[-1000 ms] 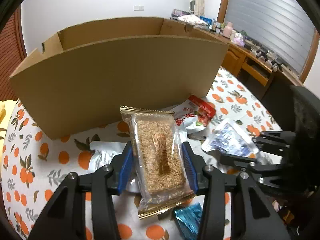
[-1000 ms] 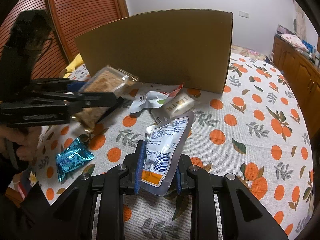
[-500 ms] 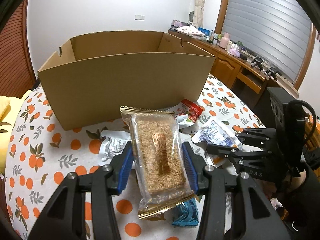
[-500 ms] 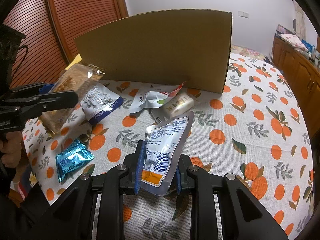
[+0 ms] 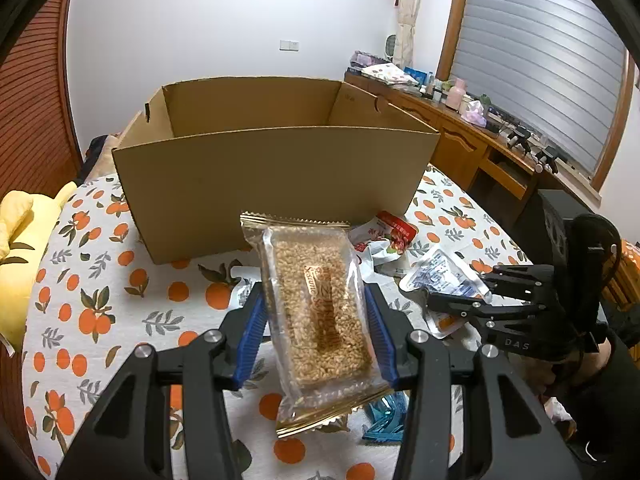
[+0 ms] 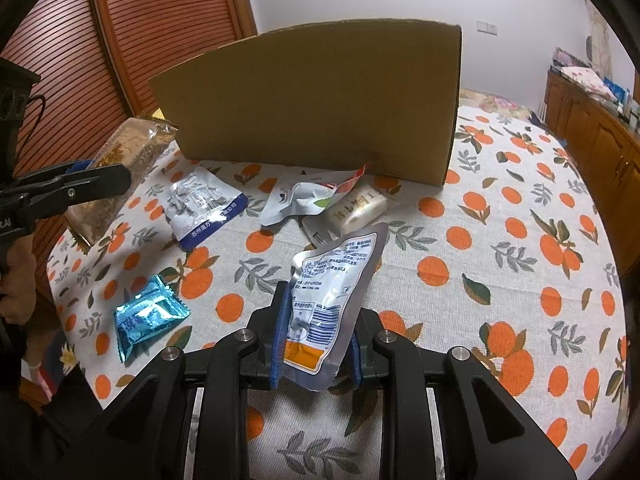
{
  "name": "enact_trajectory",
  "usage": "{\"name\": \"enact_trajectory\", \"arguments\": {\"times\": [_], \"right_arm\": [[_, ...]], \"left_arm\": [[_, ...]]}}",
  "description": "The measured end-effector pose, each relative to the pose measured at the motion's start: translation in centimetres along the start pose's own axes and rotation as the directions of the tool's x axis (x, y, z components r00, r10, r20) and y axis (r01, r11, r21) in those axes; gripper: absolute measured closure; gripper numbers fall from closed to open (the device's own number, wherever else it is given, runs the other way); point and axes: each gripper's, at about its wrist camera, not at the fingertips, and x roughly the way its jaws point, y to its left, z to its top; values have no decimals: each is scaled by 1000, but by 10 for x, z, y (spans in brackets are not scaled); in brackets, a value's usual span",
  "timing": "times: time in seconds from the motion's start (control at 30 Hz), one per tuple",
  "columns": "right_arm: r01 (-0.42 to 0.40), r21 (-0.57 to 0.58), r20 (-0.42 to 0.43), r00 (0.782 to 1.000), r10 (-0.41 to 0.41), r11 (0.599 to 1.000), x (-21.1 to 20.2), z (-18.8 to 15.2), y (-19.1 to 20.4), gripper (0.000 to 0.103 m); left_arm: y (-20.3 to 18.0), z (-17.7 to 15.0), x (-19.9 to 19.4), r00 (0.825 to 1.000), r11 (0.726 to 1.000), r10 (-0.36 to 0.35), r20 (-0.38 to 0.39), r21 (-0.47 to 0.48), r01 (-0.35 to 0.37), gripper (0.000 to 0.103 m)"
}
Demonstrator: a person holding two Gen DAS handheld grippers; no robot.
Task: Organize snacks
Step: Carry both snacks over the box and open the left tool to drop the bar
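Observation:
My left gripper (image 5: 316, 316) is shut on a clear gold-edged packet of brown grain bar (image 5: 320, 312), held above the table in front of the open cardboard box (image 5: 276, 176). The same packet (image 6: 120, 176) shows at the left of the right wrist view. My right gripper (image 6: 316, 336) is shut on a silver pouch with blue print and an orange corner (image 6: 332, 292), low over the table. That pouch (image 5: 444, 280) shows to the right in the left wrist view. Loose on the orange-print tablecloth (image 6: 500, 248) lie a teal wrapper (image 6: 148, 316), a white-and-blue pouch (image 6: 204, 208), a white-and-red pouch (image 6: 304, 196) and a cream packet (image 6: 356, 208).
The box stands at the far side of the table, with its near wall tall (image 6: 320, 100). A wooden slatted door (image 6: 120, 40) is behind at the left, and a wooden cabinet (image 6: 592, 124) with clutter runs along the right. A yellow cushion (image 5: 20, 232) lies past the left table edge.
My left gripper has pulled back from the box and risen with the grain bar packet, so the box's open inside now shows. The right gripper and its pouch have stayed put.

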Motion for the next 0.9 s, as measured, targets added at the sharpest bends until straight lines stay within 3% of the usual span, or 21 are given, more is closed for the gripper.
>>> {"name": "enact_trajectory", "arguments": {"times": [0.3,0.9], "right_arm": [[5,-7,36,999,-4,1000,-20,0,3,81],[16,-63,164,986,-5,998,-68,48,13,81]], "left_arm": [[2,2,-3,1000,1000,0,13,-2,0,56],[14,35,-16,997,1000,27,75,11,-28,56]]}}
